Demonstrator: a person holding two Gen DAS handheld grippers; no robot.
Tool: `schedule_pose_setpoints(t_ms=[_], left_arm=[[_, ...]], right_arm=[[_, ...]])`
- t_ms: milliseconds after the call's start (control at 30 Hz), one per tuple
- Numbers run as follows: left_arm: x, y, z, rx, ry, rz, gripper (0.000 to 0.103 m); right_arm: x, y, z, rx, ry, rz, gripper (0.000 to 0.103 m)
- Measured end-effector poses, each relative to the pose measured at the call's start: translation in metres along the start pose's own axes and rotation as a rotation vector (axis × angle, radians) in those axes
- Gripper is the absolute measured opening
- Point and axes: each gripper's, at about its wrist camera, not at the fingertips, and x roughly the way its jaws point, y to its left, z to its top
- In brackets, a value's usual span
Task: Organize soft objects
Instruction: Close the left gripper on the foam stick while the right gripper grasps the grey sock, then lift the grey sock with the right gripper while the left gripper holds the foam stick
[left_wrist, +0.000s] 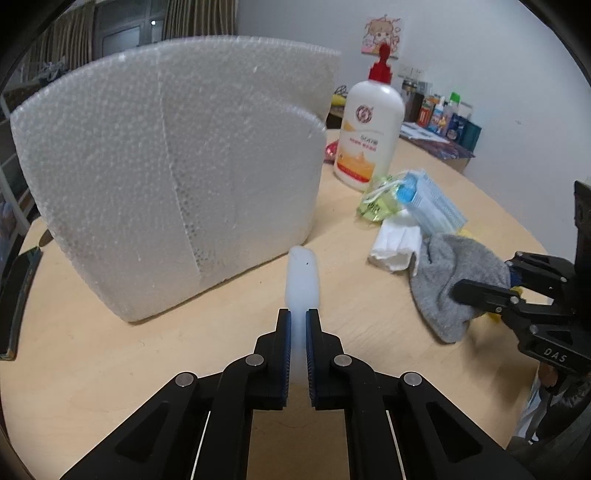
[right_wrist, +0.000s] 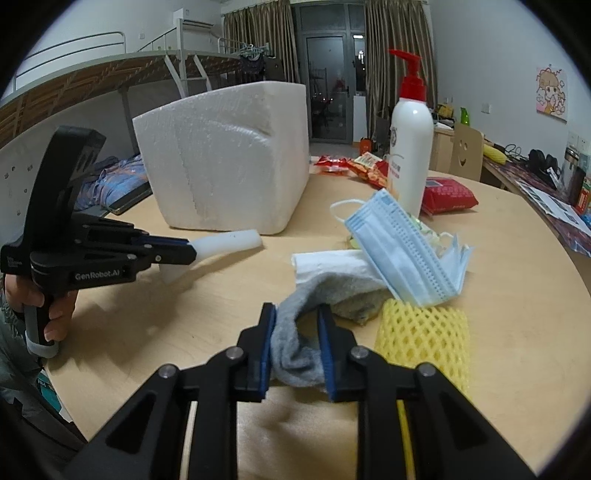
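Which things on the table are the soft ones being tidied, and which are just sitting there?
For the job:
white soft tube, held by the left hand-held gripper
grey sock, held by the right hand-held gripper
blue face masks
folded tissue
yellow foam net

Just lying about:
foam box
pump bottle
snack packets

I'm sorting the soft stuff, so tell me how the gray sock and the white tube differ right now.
The gray sock is fuzzy knit, crumpled limp; the white tube is smooth, translucent and holds a bent shape. The sock lies against the tissue and mask pile; the tube sits apart, near the foam box. The right gripper pinches the sock, the left gripper the tube. Both are gripped in closed jaws.
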Motion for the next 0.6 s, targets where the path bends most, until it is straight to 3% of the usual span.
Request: schedule_pose_setpoints(t_ms=[167,333,400,600], left_arm=[[-0.014,-0.005,0.001,0.02,-0.051,-0.005,0.008],[-0.025,-0.011,0.003,0.025,-0.099,0.02,0.008],[-0.033,-0.013,0.003,0.025,-0.125,0.036,0.008],[-0.045,-0.021,0.003,0.017,-0.168,0.067,0.008]], right_arm=[[-0.003,-0.002,0.002,0.005,-0.016,-0.001,0.026],[-0.011,-0.001,0.005,-0.001,-0.044,0.006,0.018],[-0.013,0.001,0.005,-0.007,-0.045,0.013,0.007],[-0.009,0.005,0.002,-0.005,-0.007,0.082,0.004]])
